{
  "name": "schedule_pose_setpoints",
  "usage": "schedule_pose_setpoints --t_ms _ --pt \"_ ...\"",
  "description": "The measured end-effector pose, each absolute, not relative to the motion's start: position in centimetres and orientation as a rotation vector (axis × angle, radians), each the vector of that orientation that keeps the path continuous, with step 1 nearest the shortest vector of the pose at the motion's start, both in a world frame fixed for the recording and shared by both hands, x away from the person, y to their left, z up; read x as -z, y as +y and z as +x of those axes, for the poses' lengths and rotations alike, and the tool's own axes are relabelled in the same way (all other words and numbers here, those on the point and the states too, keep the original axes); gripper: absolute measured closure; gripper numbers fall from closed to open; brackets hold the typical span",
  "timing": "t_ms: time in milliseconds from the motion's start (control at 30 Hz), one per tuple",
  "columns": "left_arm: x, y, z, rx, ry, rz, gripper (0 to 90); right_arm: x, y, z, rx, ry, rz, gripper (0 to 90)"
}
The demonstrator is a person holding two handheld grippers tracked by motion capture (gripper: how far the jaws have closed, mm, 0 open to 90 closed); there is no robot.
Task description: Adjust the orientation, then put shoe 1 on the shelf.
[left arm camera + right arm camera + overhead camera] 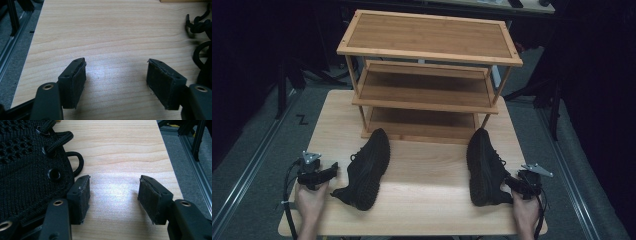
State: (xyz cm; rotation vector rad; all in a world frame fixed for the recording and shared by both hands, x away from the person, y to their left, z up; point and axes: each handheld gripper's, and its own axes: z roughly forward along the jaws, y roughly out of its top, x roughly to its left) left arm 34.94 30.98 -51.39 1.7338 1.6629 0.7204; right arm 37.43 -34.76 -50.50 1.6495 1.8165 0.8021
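Two black shoes on the tabletop (422, 170) before a wooden rack (427, 75), left shoe (364, 170) just beside the left claw (332, 171), right shoe (484, 167) against the right claw (510, 182), both claws gaping wide over bare wood, nothing gripped between the pads.

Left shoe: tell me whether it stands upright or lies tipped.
Tipped. The left shoe lies on its side on the table, its ribbed sole edge facing the near side, while the right shoe sits upright.
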Motion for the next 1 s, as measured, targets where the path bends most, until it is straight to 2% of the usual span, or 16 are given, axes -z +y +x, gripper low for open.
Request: schedule_pose_setpoints --t_ms 667,1000 --pt "51.38 30.80 35.05 -0.730 1.671 1.733 33.3 50.50 -34.86 37.44 -0.812 1.815 1.651 42.8" --pt "51.30 30.18 35.16 -0.677 1.612 1.786 25.6 50.50 -34.83 37.44 -0.810 1.815 1.652 42.7"
